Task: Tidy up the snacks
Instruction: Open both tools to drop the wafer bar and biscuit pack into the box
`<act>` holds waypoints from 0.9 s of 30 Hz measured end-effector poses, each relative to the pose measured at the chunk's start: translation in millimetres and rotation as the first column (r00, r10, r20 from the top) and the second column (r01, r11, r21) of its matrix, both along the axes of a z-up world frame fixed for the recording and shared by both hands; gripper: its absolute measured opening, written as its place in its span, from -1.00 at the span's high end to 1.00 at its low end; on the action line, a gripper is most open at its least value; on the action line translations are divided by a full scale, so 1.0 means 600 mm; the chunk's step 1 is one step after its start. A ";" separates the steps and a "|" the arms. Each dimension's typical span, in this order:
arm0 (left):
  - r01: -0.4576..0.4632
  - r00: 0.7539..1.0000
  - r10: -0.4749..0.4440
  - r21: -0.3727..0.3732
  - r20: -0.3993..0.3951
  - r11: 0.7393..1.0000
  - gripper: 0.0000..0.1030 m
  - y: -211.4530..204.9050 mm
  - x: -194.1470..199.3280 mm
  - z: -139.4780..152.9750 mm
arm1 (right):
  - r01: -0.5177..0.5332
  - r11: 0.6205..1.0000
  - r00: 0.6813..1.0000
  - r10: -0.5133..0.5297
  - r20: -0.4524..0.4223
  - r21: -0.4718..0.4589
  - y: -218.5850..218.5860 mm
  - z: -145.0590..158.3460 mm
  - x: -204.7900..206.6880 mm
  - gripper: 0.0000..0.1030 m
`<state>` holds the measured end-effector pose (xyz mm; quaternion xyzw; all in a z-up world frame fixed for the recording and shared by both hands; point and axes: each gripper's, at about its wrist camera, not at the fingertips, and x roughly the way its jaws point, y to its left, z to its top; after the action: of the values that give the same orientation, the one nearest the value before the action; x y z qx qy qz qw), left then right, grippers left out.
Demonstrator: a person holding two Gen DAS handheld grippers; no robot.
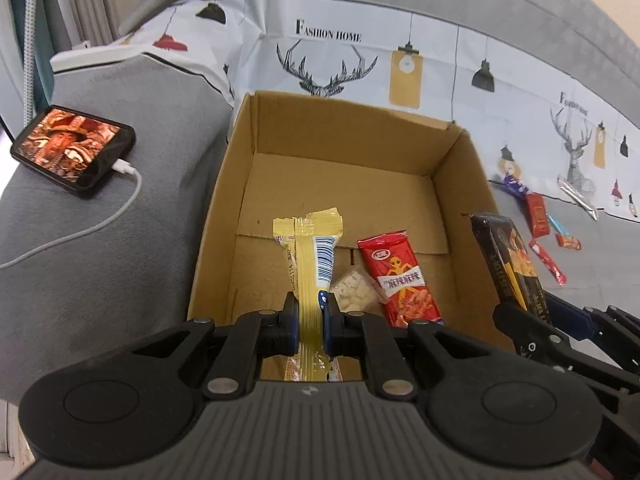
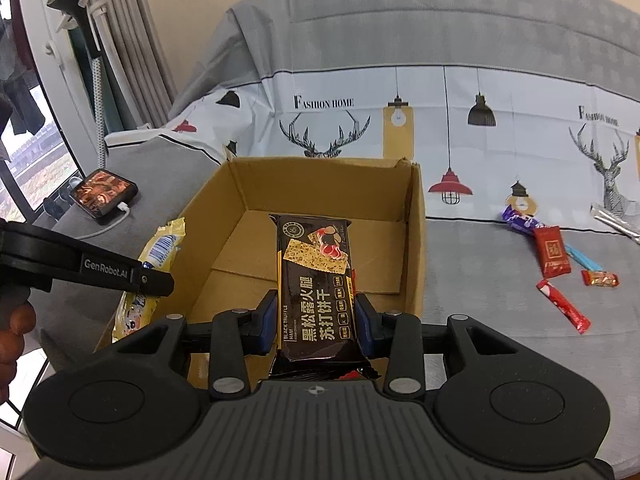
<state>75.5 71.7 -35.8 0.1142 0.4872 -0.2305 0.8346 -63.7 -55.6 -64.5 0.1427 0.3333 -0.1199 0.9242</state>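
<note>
So there's an open brown cardboard box (image 1: 352, 184) sitting on a grey sofa seat, pushed up against the back cushion with the white deer-and-lamp printed cover (image 1: 360, 52). Both tongs are busy right over it.

The left tongs (image 1: 311, 320) are pinching a long yellow plastic snack packet with a blue barcode strip (image 1: 310, 256), squeezing it around its lower half so the crimped top end sticks up over the near part of the box. The right tongs (image 2: 316, 320) are clamped on a black cracker pack with gold lettering and a cracker photo (image 2: 314, 280), holding it flat-ish above the box opening, its far end pointing toward the back wall of the box. From the left camera that same black pack sits just at the box's right wall.

Already lying on the box floor near the front: a red snack bag with a cartoon ant figure (image 1: 400, 280) and, just beside it on the left, a small clear pouch of pale bits (image 1: 354, 290).

Over toward the right end of the seat a bunch of loose snacks is still out: a purple wrapper (image 2: 520, 220), a red rectangular packet (image 2: 553, 255), a thin red stick pack (image 2: 564, 312), a little red-orange candy (image 2: 600, 278) and a silver sachet (image 2: 616, 220).

On the left armrest a black smartphone playing a video (image 1: 72, 148) is plugged into a white charging cable (image 1: 100, 220).
</note>
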 end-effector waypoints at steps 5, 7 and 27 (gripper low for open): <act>-0.001 1.000 0.001 0.015 -0.017 1.000 0.77 -0.015 0.030 -0.022 | 0.002 1.000 1.000 -0.002 -0.026 0.013 -0.013 -0.022 0.028 0.21; 0.000 1.000 0.001 0.020 -0.024 1.000 0.77 -0.020 0.040 -0.031 | 0.003 1.000 0.999 -0.003 -0.035 0.017 -0.018 -0.029 0.038 0.21; 0.002 0.998 0.004 0.079 -0.067 0.997 0.75 -0.052 0.094 -0.087 | 0.008 0.999 0.996 -0.005 -0.084 0.043 -0.051 -0.076 0.099 0.19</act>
<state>132.1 40.7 -88.1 0.1390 0.5239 -0.2143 0.8126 -4.2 -86.4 -109.8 0.1585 0.3741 -0.1216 0.9056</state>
